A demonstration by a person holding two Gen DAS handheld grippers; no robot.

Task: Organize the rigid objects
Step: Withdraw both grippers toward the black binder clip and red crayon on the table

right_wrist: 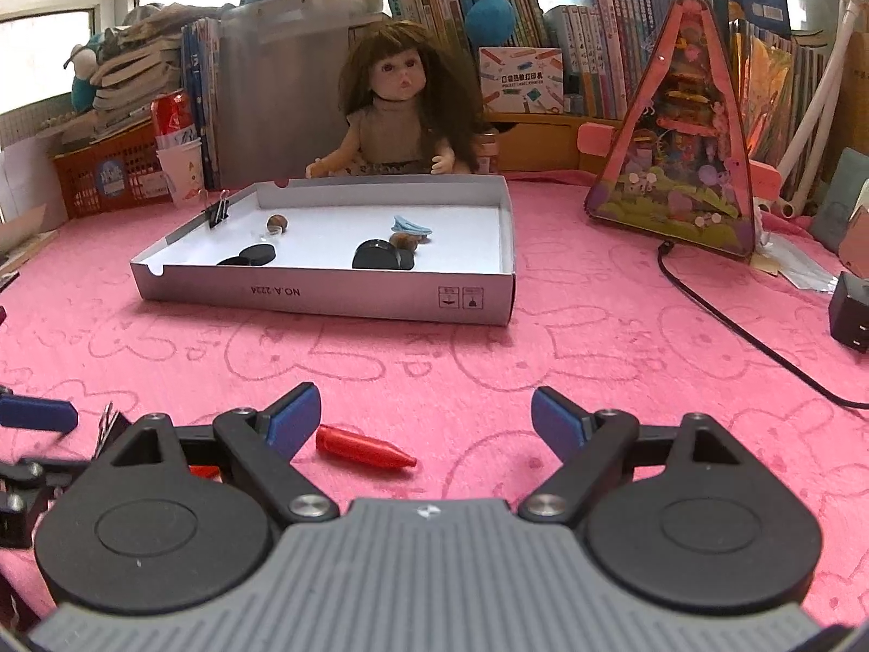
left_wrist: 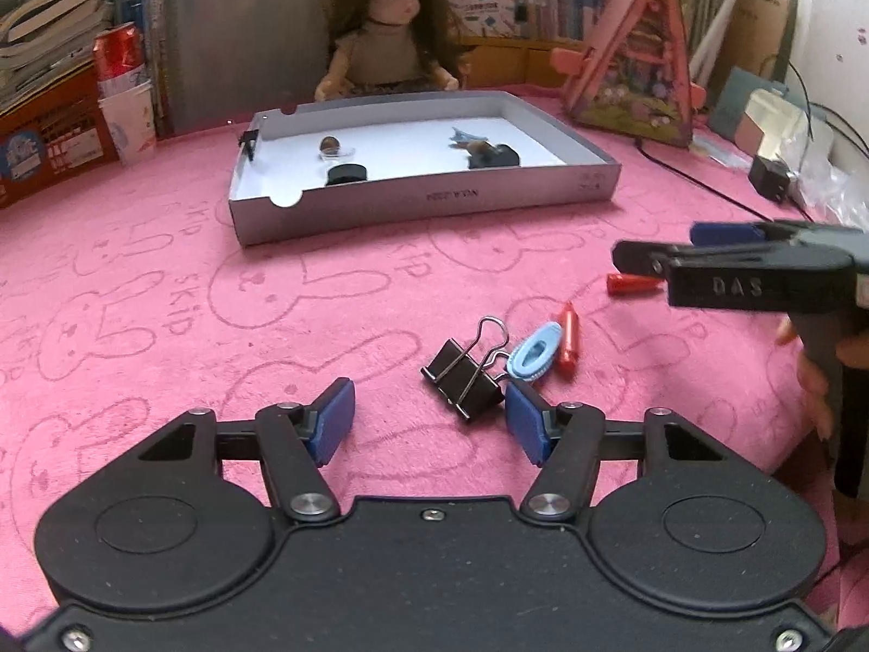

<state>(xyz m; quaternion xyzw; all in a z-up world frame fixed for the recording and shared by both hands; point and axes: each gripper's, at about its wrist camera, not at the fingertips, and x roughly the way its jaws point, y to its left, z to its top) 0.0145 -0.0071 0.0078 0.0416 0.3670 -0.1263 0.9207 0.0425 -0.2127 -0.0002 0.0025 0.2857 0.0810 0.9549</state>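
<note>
Below, both grippers' blue-padded fingers stand released over fuzzy pink cloth (left_wrist: pixel 163 282): a folded-metal binder clip (left_wrist: pixel 461 375), a tapered crayon (right_wrist: pixel 364 446).

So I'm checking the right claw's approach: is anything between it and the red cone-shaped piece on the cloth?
Nothing visible. The red cone-shaped piece lies on bare pink cloth just ahead of the open right claw, near its left finger; the left claw works beside it.

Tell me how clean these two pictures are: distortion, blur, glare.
Left wrist view: strong fisheye bend, the grey tray curves; the things in the tray are slightly soft, while the black binder clip is sharp. Right wrist view: same bend, window top left blown out white, the red crayon crisp, the left gripper at the left edge slightly blurred.
</note>
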